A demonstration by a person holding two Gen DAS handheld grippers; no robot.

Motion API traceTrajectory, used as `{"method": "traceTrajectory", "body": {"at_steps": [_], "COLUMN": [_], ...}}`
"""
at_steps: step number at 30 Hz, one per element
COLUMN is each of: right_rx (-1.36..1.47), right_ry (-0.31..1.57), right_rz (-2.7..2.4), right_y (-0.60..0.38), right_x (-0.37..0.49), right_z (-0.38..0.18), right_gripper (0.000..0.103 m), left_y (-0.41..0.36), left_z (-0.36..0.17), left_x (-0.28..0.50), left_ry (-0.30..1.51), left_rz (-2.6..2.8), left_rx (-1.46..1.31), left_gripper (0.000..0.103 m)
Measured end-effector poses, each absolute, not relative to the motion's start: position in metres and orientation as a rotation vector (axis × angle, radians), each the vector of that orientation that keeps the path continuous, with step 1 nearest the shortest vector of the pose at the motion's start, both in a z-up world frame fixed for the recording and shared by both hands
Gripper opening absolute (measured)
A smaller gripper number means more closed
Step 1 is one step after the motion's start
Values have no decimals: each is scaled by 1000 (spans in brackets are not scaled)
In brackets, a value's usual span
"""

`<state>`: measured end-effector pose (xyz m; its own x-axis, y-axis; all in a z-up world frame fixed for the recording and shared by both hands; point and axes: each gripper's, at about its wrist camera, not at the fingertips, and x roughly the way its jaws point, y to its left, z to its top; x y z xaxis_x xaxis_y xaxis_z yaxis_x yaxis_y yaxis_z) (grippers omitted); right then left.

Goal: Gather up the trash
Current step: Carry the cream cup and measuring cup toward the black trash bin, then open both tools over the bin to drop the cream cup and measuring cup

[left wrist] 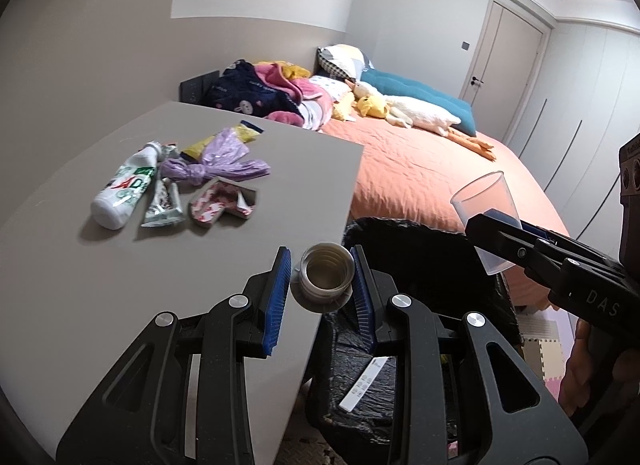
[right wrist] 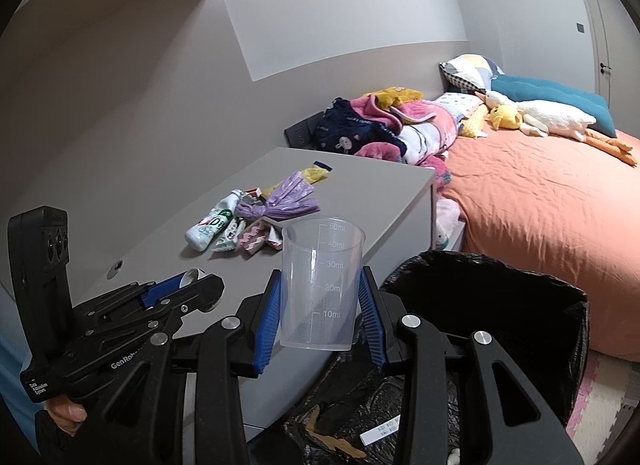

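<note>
A small ribbed cup [left wrist: 326,279] is clamped between the blue pads of the left gripper [left wrist: 322,285], its mouth turned back toward the camera, at the edge of the grey table [left wrist: 120,285]. A clear measuring cup [right wrist: 320,285] is held upright in the right gripper [right wrist: 320,305]. The black-lined bin [right wrist: 520,305] lies just below and to the right of both; the right gripper is judged the nearer. More trash, including a white bottle [left wrist: 122,191], is left on the table.

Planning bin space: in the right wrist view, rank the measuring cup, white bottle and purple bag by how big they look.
1. measuring cup, inflated by nearness to the camera
2. purple bag and white bottle, too alike to rank
</note>
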<state>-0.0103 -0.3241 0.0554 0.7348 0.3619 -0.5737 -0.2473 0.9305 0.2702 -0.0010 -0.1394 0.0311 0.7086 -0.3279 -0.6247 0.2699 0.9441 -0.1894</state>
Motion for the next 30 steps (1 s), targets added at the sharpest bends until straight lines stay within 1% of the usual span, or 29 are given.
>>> {"method": "traceTrajectory", "body": {"at_steps": [15,30], "right_rx": [228,276], "right_ry": [652,658], "right_rz": [240,128], "right_y": [-381,-434], "right_x": [-19,-24], "right_z": [55,47], "right_gripper": [39,39], "left_y": [-195,-250], "left_z": [31,20], "left_x": [8,16], "left_ry": [723,769], "left_rz": [-443,-566], "left_rx": [-35,8], "left_gripper": [30,30]}}
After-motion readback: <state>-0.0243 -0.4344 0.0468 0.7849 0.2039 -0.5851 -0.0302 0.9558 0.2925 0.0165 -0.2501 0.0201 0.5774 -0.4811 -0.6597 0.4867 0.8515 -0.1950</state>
